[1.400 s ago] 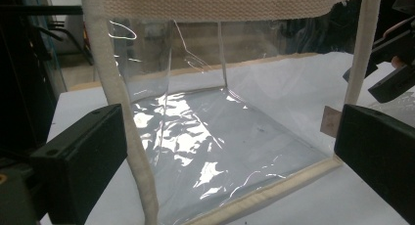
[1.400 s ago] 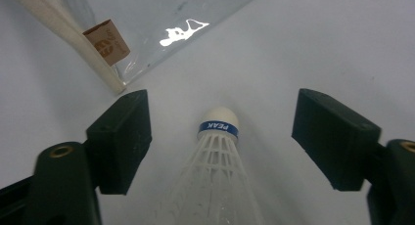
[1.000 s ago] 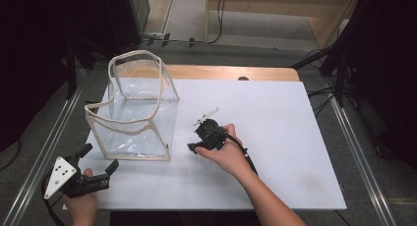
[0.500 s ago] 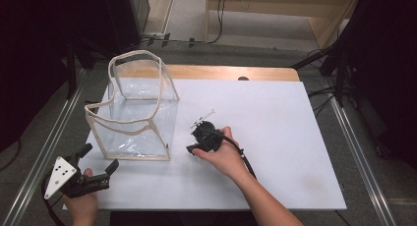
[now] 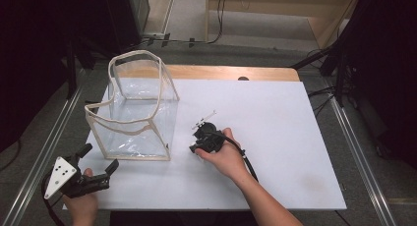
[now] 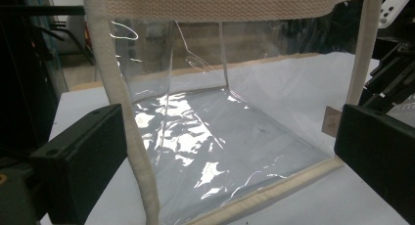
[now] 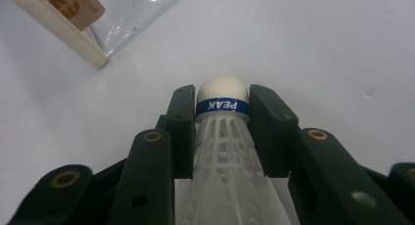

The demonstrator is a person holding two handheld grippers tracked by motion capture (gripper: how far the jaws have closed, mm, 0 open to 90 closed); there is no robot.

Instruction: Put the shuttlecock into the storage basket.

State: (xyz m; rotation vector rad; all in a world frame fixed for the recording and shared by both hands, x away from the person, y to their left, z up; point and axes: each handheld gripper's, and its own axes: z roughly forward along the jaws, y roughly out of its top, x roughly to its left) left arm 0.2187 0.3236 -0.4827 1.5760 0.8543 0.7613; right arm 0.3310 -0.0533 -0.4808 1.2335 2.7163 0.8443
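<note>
- White plastic shuttlecock (image 7: 221,137), blue band reading "PEAK" under a rounded cork tip, sits clamped between the right gripper's (image 7: 221,107) jaws; both jaws press the band just behind the cork.
- High view: right gripper (image 5: 204,137) rests low over the white table (image 5: 275,137), near centre, just off the bag's 3 o'clock side.
- Judged very light. The cork end looks firm and takes a squeeze; the ribbed skirt looks thin and springy, likely to flex or crack under a hard pinch. The present hold at the cork collar seems the right spot. The rounded cork could slip forward if the grip eases.
- Clear plastic bag (image 5: 137,113) with cream webbing trim stands open-topped on the table, at about 9 o'clock from the shuttlecock. Walls look soft and crinkly, likely to buckle if bumped; the webbing rim is the stiffer place to grab.
- Left gripper (image 5: 96,169) sits at the table's near-left edge, jaws spread wide, holding nothing. Left gripper view: its jaws frame the bag (image 6: 220,137) without touching it.
</note>
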